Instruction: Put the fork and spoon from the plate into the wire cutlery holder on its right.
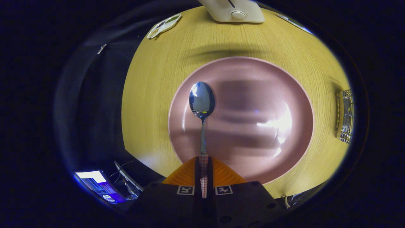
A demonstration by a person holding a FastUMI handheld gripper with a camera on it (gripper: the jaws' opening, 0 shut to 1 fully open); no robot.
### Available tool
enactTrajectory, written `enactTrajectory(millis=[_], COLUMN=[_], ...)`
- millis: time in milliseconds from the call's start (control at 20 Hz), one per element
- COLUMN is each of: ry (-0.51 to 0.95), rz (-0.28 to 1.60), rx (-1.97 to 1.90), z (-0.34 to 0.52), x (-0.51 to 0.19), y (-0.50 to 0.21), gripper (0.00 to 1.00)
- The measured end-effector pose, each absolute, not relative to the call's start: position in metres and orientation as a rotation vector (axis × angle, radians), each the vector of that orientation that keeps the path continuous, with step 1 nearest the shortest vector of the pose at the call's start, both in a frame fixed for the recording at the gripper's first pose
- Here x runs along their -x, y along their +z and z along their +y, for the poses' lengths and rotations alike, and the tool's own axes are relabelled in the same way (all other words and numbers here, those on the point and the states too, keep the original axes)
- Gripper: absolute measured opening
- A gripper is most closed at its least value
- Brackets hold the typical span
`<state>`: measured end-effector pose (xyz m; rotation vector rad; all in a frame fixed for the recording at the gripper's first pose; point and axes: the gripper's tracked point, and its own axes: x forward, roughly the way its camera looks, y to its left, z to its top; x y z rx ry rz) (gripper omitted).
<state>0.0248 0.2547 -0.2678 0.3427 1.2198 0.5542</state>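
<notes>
The gripper point(203, 164) is pinching the spoon point(202, 104) by its handle, bowl held out over the pink plate point(246, 79) mid-worktop. The spoon step looks underway (no fork on the plate); next comes a carry toward the wire cutlery holder point(346, 115) near the worktop's right edge.
</notes>
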Motion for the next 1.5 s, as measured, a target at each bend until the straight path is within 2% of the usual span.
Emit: enactTrajectory(millis=[400, 700, 900, 1150, 1500], ry=[0.656, 0.593, 0.503, 0.463, 0.399], rz=[1.124, 1.126, 1.255, 1.496, 1.795], rx=[-0.296, -0.247, -0.141, 0.003, 0.169], z=[0.168, 0.056, -0.015, -0.063, -0.078], x=[-0.010, -0.007, -0.002, 0.006, -0.006], y=[-0.183, -0.143, -0.155, -0.172, -0.184], gripper=[0.09, 0.09, 0.09, 0.09, 0.09])
